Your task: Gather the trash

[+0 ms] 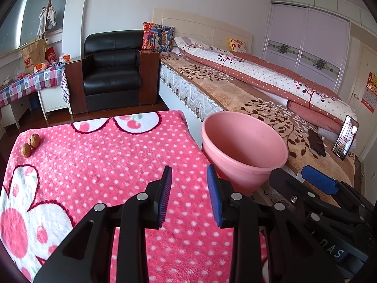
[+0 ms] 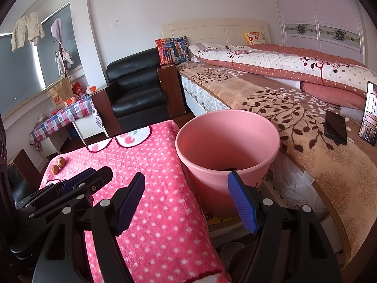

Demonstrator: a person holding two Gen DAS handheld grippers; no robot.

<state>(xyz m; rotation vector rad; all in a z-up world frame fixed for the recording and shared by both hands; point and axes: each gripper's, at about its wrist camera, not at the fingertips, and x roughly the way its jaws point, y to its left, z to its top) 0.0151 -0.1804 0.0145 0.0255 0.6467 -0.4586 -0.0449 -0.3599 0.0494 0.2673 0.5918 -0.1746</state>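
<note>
Two walnuts (image 1: 30, 144), touching, far off at the bench's (image 1: 113, 165) forward-left corner, well apart from both sets of fingers, nearer the left gripper (image 1: 189, 195), spread and empty like the right gripper (image 2: 186, 202) beside the pink bin (image 2: 226, 158)

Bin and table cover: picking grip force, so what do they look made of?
Bin: likely moulded plastic, pink, smooth with a soft sheen and a thin rolled rim. Cover: seemingly plush fleece, pink with white dots, matte and fuzzy, its nap visible.
</note>
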